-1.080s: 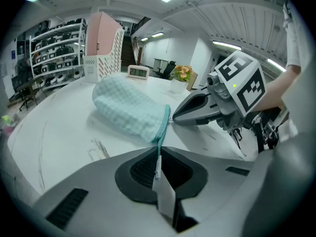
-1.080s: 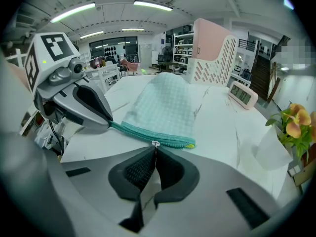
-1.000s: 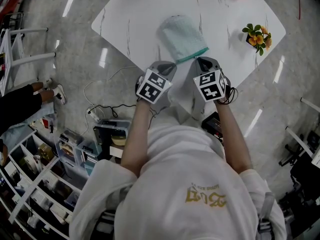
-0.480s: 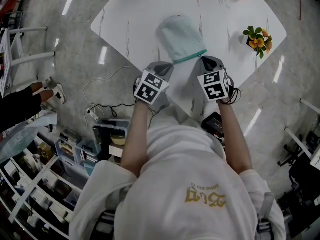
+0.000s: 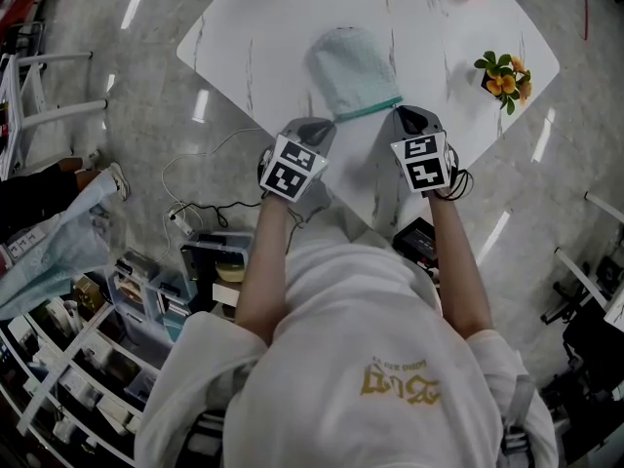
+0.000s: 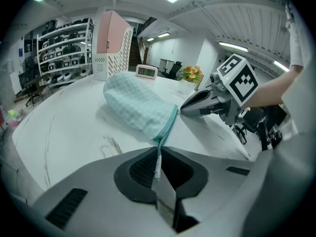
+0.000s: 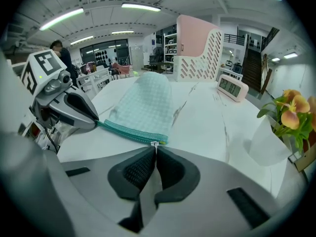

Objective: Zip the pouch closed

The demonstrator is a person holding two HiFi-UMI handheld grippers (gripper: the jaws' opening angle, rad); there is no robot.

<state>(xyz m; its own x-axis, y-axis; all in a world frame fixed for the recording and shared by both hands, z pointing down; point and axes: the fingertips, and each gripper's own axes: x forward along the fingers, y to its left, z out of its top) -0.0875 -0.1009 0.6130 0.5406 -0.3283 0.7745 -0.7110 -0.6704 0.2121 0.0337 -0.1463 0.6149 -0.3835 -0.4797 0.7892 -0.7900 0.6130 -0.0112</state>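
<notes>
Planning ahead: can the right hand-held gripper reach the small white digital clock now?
Likely not yet: the right hand-held gripper is shut on the metal zipper pull of the mint checked fabric pouch. Past that, bare white table leads to the clock.

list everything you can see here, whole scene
pale teal checked fabric pouch: one, teal, lying mid-table, zip edge towards the person
white marble-look table: one, white, under the pouch
pink and white slotted file holder: one, far table edge
small white digital clock: one, beside the file holder
pot of orange flowers: one, table's right corner
silver zip pull: one, at the pouch's right end
left gripper: grey, shut on the pouch's left zip end
right gripper: grey, shut on the zip pull
</notes>
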